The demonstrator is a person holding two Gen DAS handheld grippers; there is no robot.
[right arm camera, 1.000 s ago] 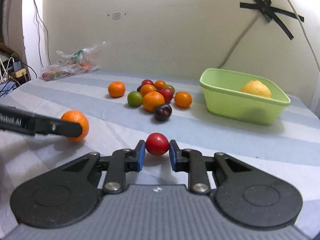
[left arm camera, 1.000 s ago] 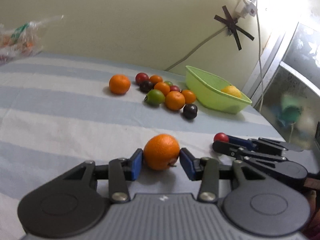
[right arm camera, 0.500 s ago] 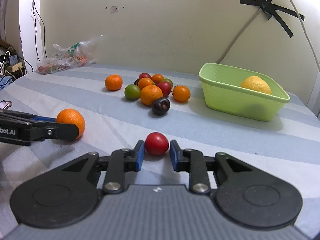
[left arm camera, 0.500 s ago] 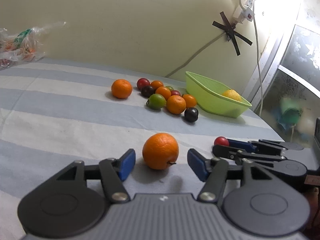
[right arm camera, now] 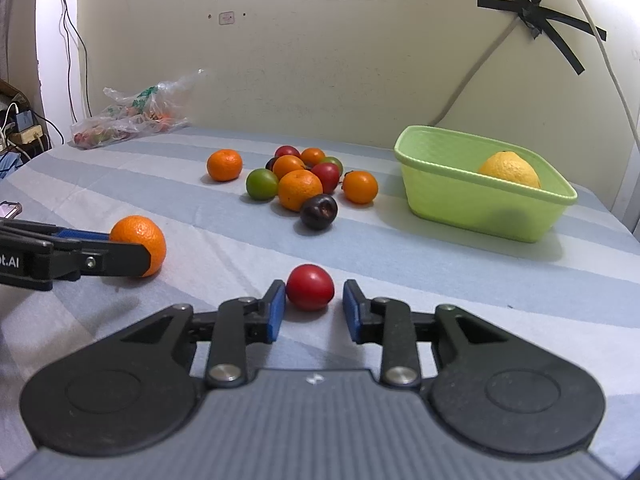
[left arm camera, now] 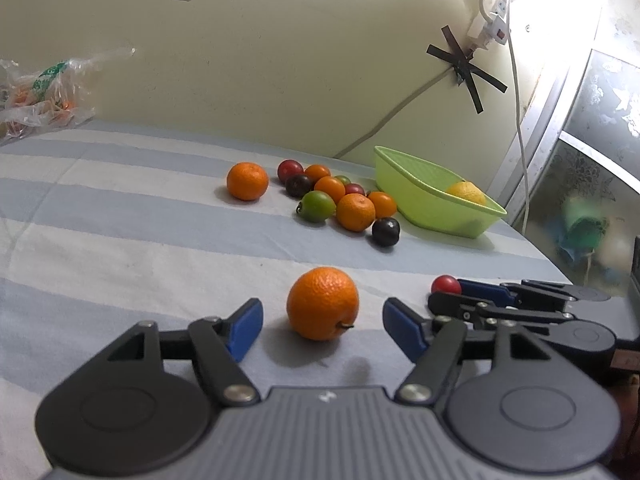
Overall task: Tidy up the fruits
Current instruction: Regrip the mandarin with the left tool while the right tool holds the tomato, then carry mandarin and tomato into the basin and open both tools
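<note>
An orange rests on the striped cloth between the blue pads of my left gripper. Its jaws are opening and clear gaps show on both sides of the fruit. A small red fruit lies on the cloth between the pads of my right gripper. Those jaws are opening too, with a sliver of cloth visible on each side of it. The same orange appears at the left of the right wrist view, partly behind the left gripper's fingers. A light green basket holds a yellow citrus.
A cluster of oranges, red, green and dark fruits lies mid-table, with a lone orange to its left. A plastic bag sits at the back left by the wall. A cable taped with black strips runs down the wall behind the basket.
The left jaws have spread away from the orange, which now sits free on the cloth. The right jaws have parted slightly from the red fruit. Neither hand has shifted.
</note>
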